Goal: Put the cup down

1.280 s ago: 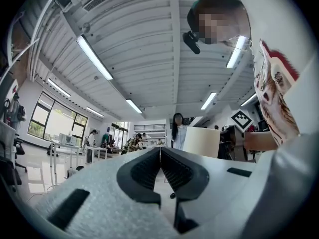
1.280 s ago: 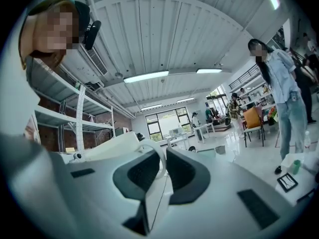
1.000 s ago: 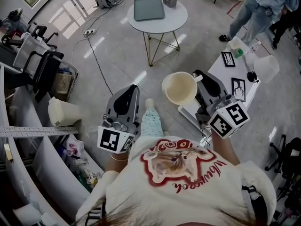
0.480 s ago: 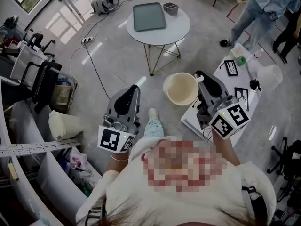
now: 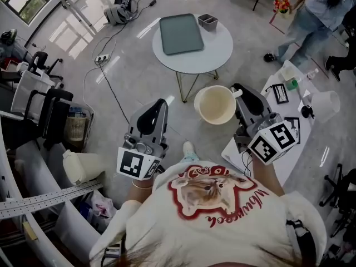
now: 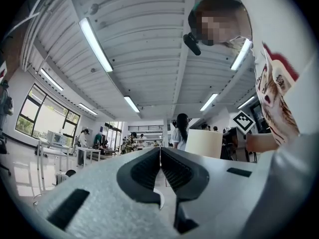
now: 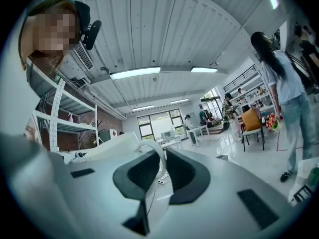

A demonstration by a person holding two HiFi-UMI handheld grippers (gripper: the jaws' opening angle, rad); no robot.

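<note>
I have the cup [image 5: 216,104] in the right gripper [image 5: 240,93], caught by its handle [image 7: 158,164]. In the right gripper view both jaws press on that white loop, and the cup's pale body sits just left of them. The cup is in the air over the floor, mouth up. It hangs between the near edge of the round table [image 5: 219,52] and the left edge of the white desk [image 5: 281,166], and touches neither. It looks empty inside, though the head view is too dim for me to be sure.

My left gripper [image 5: 154,109] is held out over the floor, to the left of the cup and apart from it. Its ribbed pads are pressed together with nothing between them.

A grey tray [image 5: 181,33] lies on the left half of the round table. A small dark bin [image 5: 207,21] stands at the table's far edge, just beside the tray's far right corner.
</note>
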